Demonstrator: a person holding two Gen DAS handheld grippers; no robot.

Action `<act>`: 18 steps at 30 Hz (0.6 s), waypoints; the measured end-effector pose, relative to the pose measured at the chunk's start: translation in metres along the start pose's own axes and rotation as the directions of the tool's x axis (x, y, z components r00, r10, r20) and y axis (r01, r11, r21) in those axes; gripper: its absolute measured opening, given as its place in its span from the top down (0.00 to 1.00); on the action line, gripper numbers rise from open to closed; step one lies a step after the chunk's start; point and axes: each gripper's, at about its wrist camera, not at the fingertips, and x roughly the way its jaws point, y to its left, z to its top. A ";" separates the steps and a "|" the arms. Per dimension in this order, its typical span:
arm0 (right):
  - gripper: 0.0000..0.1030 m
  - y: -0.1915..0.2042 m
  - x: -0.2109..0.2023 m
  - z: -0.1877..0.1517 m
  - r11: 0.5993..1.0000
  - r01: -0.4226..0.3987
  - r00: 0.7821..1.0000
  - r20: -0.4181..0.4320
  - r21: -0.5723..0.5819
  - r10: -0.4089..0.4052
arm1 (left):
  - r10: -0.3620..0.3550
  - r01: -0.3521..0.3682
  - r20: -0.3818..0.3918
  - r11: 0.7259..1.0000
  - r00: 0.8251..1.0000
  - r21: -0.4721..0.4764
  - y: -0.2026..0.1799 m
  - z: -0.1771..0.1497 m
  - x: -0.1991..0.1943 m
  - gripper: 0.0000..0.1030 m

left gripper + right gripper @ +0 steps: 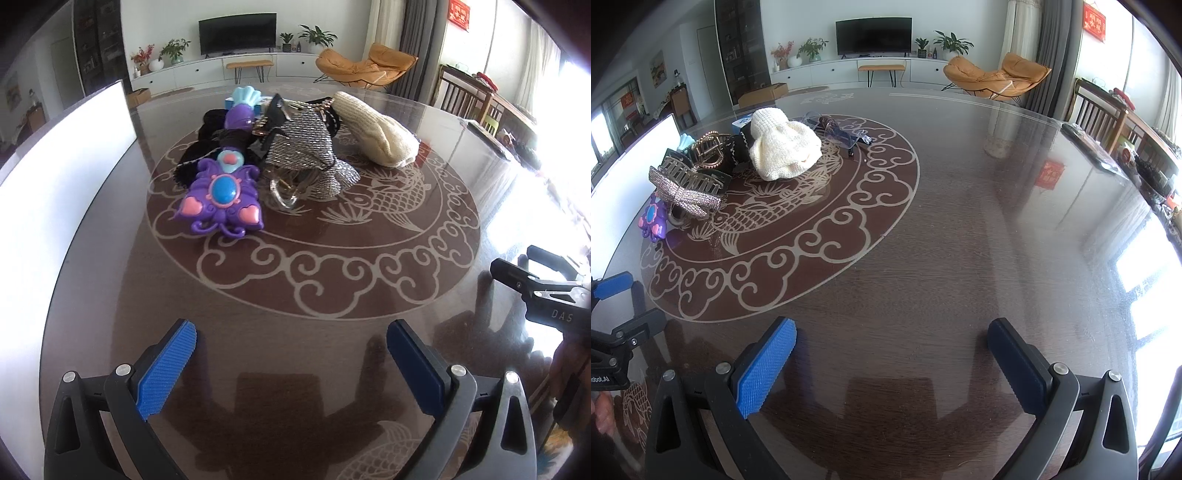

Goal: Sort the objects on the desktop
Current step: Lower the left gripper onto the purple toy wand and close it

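Clutter sits heaped on the dark table point(295, 325): a purple toy point(221, 197), a sequined hair bow point(310, 151) and a cream knit hat point(373, 129), touching one another. Left gripper point(291, 354) and right gripper point(892, 356) hover near the heap, both spread wide and holding nothing.

A home living room is indicated by a black flat-screen television point(873, 36) on a long white cabinet point(849, 74), potted green plants point(951, 43), an orange lounge chair point(997, 75) and grey curtains point(1047, 55).
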 end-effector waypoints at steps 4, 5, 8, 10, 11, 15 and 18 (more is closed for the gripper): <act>0.00 0.000 0.000 0.000 1.000 0.000 1.000 0.000 0.000 0.000 | 0.000 0.005 0.059 0.997 0.998 -0.072 0.034 0.018 -0.019 0.00; 0.00 0.000 0.000 0.000 1.000 0.000 1.000 0.000 0.000 0.000 | 0.021 -0.016 0.068 0.997 0.997 -0.079 0.039 0.027 -0.020 0.00; 0.00 0.000 0.000 0.000 1.000 0.000 1.000 0.000 0.000 0.000 | 0.082 -0.078 0.044 0.993 0.996 -0.085 0.050 0.056 -0.005 0.00; 0.00 0.000 0.000 0.000 1.000 0.000 1.000 0.000 0.000 0.000 | 0.102 -0.102 -0.011 0.993 0.995 -0.063 0.050 0.071 0.017 0.00; 0.00 0.000 0.000 0.000 1.000 0.000 1.000 0.000 0.000 0.000 | 0.100 -0.101 -0.026 0.994 0.995 -0.046 0.048 0.076 0.027 0.00; 0.00 0.000 0.000 0.000 1.000 0.000 1.000 0.000 0.000 0.000 | 0.087 -0.085 -0.052 0.996 0.995 0.024 0.036 0.092 0.053 0.00; 0.00 0.000 0.000 0.000 1.000 0.000 1.000 0.000 0.000 0.000 | 0.056 -0.057 -0.060 0.998 0.997 -0.001 0.037 0.097 0.064 0.05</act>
